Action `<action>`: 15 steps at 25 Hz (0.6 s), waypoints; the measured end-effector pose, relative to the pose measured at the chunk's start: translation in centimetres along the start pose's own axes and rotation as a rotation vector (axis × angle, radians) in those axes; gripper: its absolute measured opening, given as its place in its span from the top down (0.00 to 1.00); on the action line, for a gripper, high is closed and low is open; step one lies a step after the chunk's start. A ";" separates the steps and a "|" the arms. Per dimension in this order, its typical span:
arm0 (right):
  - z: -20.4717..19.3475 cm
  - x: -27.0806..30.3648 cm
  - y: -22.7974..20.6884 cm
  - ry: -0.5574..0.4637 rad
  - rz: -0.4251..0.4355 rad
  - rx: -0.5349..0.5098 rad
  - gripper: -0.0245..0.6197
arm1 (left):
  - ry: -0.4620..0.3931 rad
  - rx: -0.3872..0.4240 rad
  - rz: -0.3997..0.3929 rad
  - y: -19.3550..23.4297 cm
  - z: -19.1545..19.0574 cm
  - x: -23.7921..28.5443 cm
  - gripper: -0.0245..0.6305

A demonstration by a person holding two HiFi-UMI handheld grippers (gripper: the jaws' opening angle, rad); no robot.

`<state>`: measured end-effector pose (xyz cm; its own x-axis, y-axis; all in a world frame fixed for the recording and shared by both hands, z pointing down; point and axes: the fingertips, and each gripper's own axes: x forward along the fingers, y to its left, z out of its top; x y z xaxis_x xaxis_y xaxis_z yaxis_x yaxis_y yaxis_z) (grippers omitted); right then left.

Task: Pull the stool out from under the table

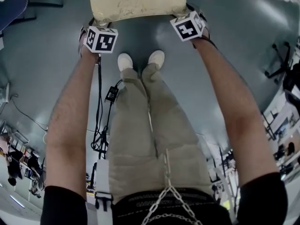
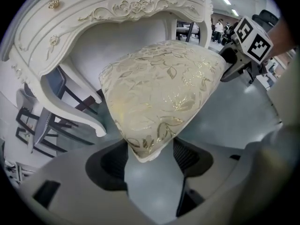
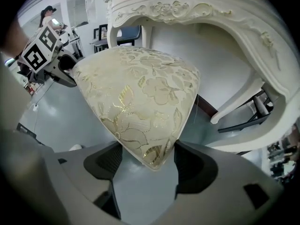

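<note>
- Left gripper [image 2: 149,150] fingers clamp a corner of the gold-patterned stool [image 2: 159,88], lower centre.
- Right gripper [image 3: 146,156] fingers clamp another corner.
- Stool legs hidden; white carved bench [image 3: 197,8] cut off at top.

1. The cream-and-gold floral cushioned stool [image 1: 136,1] is being borne by the smooth grey floor [image 1: 56,55], just ahead of the person's white shoes [image 1: 125,61].
2. Its near left corner is being clamped between the jaws of the left gripper [image 2: 149,156], and its near right corner between those of the right gripper [image 3: 146,159].
3. The stool is being backed by the white carved wooden table [image 2: 122,8].
4. A dark-legged blue chair [image 2: 58,81] is being screened behind the table's left leg.
</note>
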<state>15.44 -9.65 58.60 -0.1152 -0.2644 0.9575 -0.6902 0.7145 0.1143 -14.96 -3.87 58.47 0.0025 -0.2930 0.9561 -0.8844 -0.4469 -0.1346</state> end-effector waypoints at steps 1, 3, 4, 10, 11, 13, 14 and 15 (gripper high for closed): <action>-0.6 -0.2 0.8 0.002 0.004 0.004 0.45 | -0.006 0.004 -0.001 -0.3 -0.9 -0.3 0.50; -1.4 -0.7 2.2 -0.009 0.004 0.013 0.45 | -0.020 0.009 0.002 -0.7 -2.3 -0.8 0.50; -1.7 -0.9 2.7 -0.017 -0.001 0.020 0.45 | -0.025 0.015 0.000 -0.8 -2.7 -1.0 0.50; -4.3 -2.2 6.0 0.028 -0.038 0.062 0.45 | -0.026 0.056 -0.035 -1.7 -5.3 -1.8 0.50; -4.5 -2.2 6.3 0.033 -0.047 0.067 0.45 | -0.025 0.060 -0.037 -1.7 -5.7 -1.8 0.50; -5.5 -2.4 7.1 0.056 -0.056 0.077 0.45 | -0.018 0.064 -0.043 -2.2 -6.4 -2.1 0.50; -6.1 -2.5 7.5 0.068 -0.055 0.081 0.45 | -0.014 0.068 -0.047 -2.6 -6.8 -2.2 0.50; -6.6 -2.7 7.7 0.076 -0.053 0.082 0.45 | -0.012 0.072 -0.048 -2.9 -7.1 -2.3 0.50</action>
<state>15.14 0.88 58.66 -0.0243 -0.2484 0.9683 -0.7503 0.6447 0.1465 -15.68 4.13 58.47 0.0502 -0.2792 0.9589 -0.8472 -0.5204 -0.1071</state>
